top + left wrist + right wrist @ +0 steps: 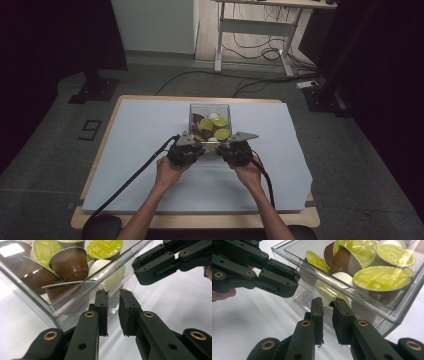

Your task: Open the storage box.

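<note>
Clear plastic box (pixel 210 107) w/ coffee pods (pixel 206 124) sits mid counter (pixel 140 150), on the white sheet. Left tool (pixel 113 293) & right tool (pixel 328 301) both clenched, jaws nearly together, tips at the box's near wall. Can't tell if either pinches the wall.

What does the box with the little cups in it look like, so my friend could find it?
Look at the pale blue sheet covering the table. Near its middle, just beyond the two hands, stands a box. It is see-through, and it is filled with small brown and white cups topped with lime-green lids.
</note>
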Demonstrator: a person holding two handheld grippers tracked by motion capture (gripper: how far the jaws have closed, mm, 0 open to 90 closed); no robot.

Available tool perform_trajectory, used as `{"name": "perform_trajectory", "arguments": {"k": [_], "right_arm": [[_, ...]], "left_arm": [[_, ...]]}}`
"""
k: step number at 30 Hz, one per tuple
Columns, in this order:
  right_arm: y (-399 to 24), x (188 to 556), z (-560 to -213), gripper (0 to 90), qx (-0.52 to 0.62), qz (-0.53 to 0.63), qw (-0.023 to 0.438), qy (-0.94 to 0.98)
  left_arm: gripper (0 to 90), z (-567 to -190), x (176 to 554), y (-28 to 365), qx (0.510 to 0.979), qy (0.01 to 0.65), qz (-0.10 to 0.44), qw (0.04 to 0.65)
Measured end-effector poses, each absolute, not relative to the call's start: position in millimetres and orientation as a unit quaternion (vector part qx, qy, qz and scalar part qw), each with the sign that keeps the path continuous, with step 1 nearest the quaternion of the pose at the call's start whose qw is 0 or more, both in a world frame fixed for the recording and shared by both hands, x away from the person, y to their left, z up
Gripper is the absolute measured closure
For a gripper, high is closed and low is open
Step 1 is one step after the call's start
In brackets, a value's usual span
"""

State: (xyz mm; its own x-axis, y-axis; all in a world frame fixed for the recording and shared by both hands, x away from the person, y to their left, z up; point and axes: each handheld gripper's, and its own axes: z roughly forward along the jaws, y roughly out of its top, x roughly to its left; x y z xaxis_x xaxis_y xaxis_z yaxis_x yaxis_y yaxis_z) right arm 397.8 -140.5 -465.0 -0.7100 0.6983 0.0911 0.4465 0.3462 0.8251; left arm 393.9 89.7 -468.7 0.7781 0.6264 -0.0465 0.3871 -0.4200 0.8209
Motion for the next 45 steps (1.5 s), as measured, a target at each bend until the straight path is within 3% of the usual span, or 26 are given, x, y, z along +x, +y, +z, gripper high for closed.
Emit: {"name": "perform_trajectory", "arguments": {"k": [45], "right_arm": [[-140, 352, -465, 77.5, 0.343, 0.437, 0.143, 0.819]], "left_arm": [[78.7, -471, 350, 84, 0.837, 0.297, 0.132, 0.441]]}}
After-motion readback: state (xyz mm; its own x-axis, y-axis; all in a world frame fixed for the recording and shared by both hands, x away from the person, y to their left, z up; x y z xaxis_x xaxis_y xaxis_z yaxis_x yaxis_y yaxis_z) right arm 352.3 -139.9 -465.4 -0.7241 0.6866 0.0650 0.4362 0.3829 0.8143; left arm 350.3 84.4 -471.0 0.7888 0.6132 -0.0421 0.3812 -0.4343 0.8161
